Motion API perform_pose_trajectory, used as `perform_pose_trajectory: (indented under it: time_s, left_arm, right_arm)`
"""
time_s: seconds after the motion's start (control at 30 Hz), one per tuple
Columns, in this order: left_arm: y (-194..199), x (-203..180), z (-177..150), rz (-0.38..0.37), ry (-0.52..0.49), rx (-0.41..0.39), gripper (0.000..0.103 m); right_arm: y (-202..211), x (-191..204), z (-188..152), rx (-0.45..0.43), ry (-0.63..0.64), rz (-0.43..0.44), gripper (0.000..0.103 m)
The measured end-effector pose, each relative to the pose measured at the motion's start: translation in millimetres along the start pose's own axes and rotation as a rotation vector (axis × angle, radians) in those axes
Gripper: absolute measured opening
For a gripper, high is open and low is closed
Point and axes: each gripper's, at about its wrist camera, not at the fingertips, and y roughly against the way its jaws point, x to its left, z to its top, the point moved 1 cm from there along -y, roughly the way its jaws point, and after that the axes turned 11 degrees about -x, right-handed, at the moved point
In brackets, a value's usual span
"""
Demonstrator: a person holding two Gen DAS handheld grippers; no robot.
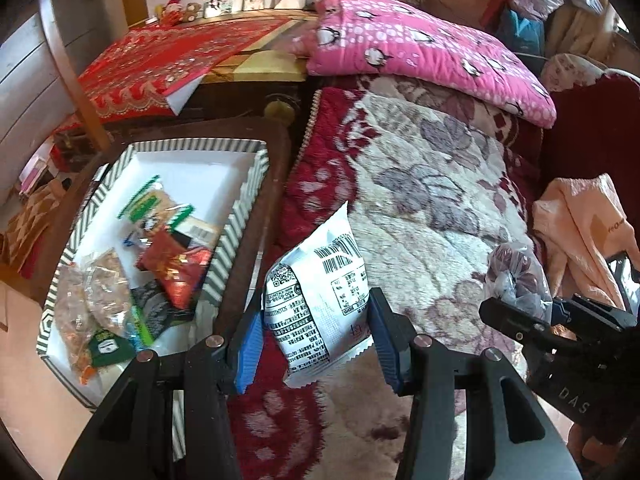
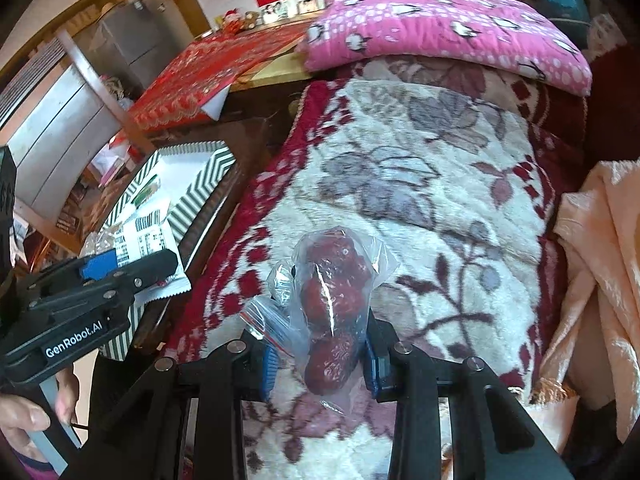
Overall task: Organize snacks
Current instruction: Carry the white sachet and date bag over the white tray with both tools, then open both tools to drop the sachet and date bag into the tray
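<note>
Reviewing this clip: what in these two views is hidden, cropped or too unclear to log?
- Left wrist view: the front of the white printed snack packet in the left gripper faces away; its small back print is unreadable.
- Left wrist view: the snacks in the green-striped white box overlap; their count is unclear.
- Right wrist view: the clear plastic bag of dark red fruit in the right gripper glares and wrinkles; the piece count is unclear.

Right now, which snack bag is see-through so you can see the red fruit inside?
The clear bag of dried red fruit, held by the right gripper. The left gripper holds a white printed packet you can't see into.
</note>
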Motion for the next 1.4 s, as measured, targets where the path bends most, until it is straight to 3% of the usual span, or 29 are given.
perform_pose_trajectory:
  time_s: [0.83,1.4]
  left_arm:
    - [20,167,-12,0.211,0.250,-0.012,0.048]
    - [-6,187,-6,0.231,0.254,-0.001,0.046]
  right_arm:
    - [-66,149,38,0.044,0.268,0.171,0.036]
    - [-158,216,56,0.146,0.359,0.189,0.036]
